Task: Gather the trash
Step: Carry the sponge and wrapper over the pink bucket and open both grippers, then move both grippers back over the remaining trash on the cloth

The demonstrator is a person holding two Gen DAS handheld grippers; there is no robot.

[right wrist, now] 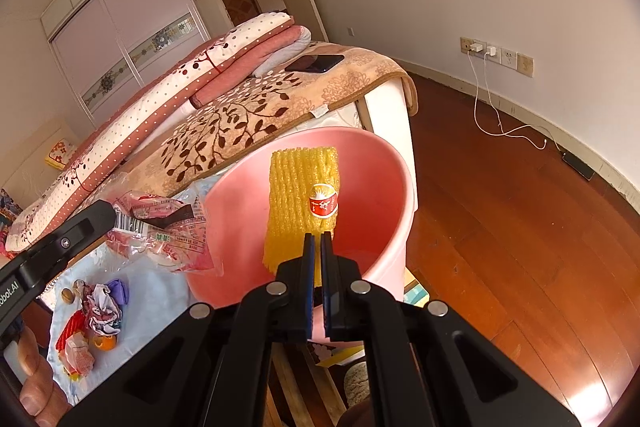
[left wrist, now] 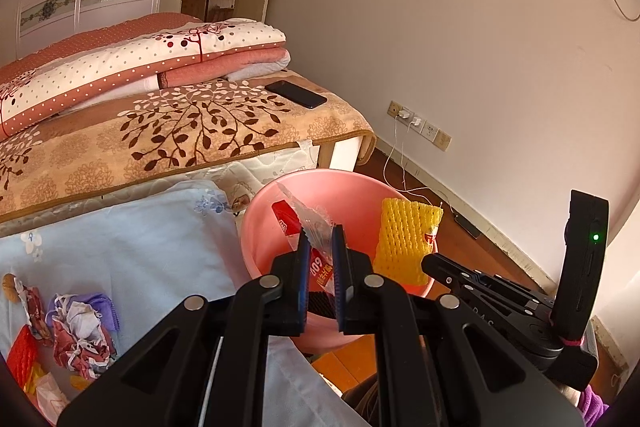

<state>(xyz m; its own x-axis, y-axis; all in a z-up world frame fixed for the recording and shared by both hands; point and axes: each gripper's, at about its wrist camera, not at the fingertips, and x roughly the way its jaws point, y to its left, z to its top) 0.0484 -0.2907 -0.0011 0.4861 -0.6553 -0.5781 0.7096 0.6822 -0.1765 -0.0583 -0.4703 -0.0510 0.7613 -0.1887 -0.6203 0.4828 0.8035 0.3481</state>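
Both wrappers hang over the pink bin [right wrist: 394,163], so letting go cleanly is the whole step. The left hand-held gripper [left wrist: 321,241] is clenched on a clear-and-red snack wrapper [left wrist: 316,227] just above the bin's near rim; carry it further in before releasing. The right hand-held gripper [right wrist: 319,241] pinches the yellow foam fruit net [right wrist: 298,195] inside the bin's mouth. The bin's floor looks bare. More scraps [left wrist: 76,323] lie beside the bin on the pale blue sheet [left wrist: 160,239].

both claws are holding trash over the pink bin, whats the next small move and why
Probably open the right claw first: its yellow foam net already hangs inside the pink bin, so it should drop in. The left claw grips a plastic wrapper above the rim and can release next.
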